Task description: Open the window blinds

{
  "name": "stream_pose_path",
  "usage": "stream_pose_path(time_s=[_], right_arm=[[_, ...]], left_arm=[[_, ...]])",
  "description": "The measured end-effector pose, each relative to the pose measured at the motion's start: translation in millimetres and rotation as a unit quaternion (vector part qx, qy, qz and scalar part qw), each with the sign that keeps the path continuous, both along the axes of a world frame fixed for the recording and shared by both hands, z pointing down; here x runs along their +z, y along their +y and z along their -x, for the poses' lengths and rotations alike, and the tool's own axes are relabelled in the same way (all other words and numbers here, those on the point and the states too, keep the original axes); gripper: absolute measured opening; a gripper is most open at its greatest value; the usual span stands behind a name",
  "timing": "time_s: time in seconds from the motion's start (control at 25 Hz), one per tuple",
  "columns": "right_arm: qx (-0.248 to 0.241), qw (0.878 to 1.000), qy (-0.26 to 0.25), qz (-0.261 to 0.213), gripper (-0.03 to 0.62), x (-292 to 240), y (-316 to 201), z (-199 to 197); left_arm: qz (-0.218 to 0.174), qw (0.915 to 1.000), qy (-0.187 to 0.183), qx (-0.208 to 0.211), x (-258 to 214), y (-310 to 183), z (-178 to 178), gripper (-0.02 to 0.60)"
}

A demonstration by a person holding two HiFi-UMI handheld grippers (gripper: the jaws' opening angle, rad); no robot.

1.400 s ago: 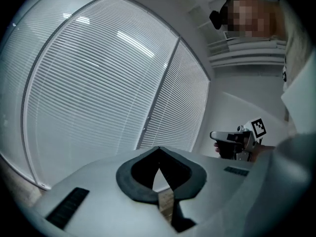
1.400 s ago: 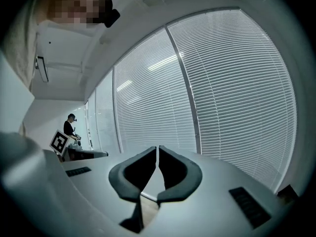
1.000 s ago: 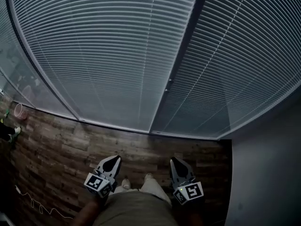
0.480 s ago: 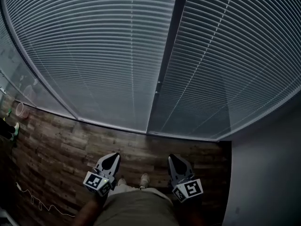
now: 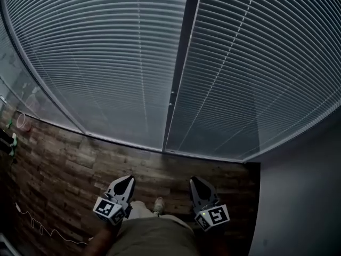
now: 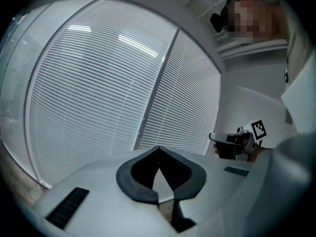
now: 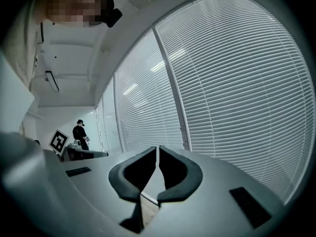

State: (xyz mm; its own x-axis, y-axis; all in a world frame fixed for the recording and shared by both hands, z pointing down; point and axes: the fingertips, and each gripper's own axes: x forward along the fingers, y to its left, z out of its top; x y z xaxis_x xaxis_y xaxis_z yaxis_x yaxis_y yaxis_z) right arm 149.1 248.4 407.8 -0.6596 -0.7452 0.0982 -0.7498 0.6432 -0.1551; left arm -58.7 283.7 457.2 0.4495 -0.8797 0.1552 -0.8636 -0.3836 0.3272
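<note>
Evidently approach: left tool (image 5: pixel 124 180) and right tool (image 5: pixel 196 181), both clenched empty, hover short of the blinds (image 5: pixel 106 63); next, locate their control.

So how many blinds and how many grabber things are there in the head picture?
Blinds: 2, left blind and right blind.
Grippers: 2, left gripper and right gripper, both shut.
Total: 4

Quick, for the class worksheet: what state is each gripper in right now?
Left gripper: closed, holding nothing.
Right gripper: closed, holding nothing.
</note>
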Motion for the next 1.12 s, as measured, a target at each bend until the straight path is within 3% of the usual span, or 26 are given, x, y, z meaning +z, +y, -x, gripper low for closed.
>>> stream_pose_path(time_s=[0.36,0.6,1.12], right_arm=[[-0.001,1.0,-0.003,0.006,0.006,12.5,4.1,3.4],[0.009,1.0,0.001,0.01,0.006,-4.3,-3.4,11.5],[0.024,1.0,-0.009,0.007,0.006,-2.7,-28.6,65.1]], left_arm=[[0.011,0.9999,0.0,0.001,16.0,3.5,2.0,0.015],[0.017,0.9998,0.013,0.003,-4.5,-12.5,9.7,0.015],[0.003,0.9994,0.005,0.033,-2.2,-46.0,55.0,0.015]])
